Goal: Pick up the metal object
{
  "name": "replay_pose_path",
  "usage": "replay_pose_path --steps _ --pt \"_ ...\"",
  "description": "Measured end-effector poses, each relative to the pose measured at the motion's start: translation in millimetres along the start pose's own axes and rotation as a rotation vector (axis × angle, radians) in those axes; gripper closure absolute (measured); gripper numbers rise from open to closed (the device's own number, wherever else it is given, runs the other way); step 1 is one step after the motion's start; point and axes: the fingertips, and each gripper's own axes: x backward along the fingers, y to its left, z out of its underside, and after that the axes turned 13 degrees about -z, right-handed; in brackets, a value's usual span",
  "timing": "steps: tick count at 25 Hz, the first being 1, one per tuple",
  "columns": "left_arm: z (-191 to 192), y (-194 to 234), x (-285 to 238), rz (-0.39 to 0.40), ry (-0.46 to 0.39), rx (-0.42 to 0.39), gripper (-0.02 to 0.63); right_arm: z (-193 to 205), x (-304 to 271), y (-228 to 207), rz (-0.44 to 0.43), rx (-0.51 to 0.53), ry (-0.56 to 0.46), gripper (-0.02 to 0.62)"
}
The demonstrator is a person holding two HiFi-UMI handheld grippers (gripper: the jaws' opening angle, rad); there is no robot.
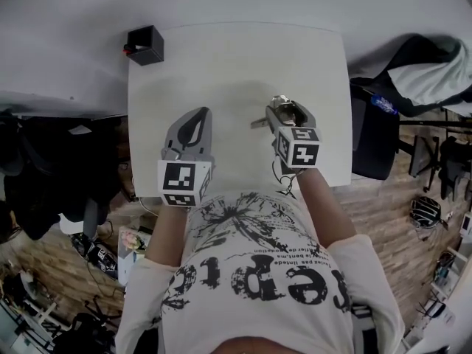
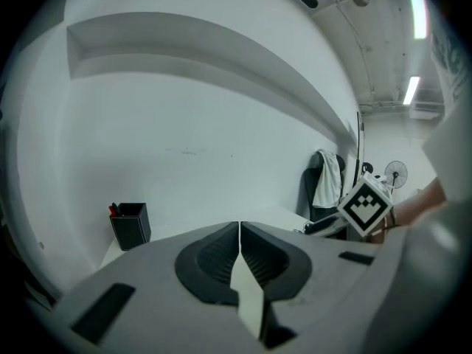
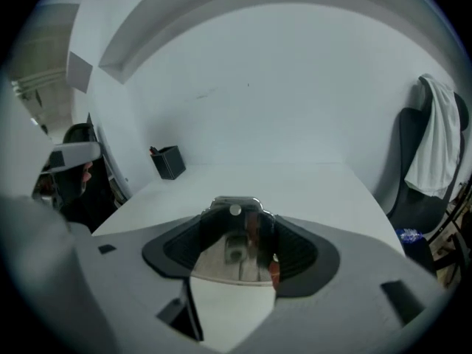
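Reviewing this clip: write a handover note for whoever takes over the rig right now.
Left gripper: shut, empty, above the white table.
Right gripper: shut on the metal object, jaws wide around it.
Done: object grasped.
Left: lift it clear; whether it is already off the table cannot be told.
Black pen holder stands at the table's far left corner.

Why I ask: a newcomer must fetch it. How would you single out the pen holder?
Start at the white table and go to its far left corner. There stands the pen holder, a small square box with a red pen showing. It is black and matte, unlike the shiny metal object nearer the person.
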Motion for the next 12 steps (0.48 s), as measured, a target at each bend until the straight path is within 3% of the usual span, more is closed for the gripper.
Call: replay_pose_path --steps 12 --pt "-62.0 -24.5 27.6 -0.049 -0.137 -0.042 0.595 -98.2 87.0 29.0 -0.078 0.203 -0.307 0.316"
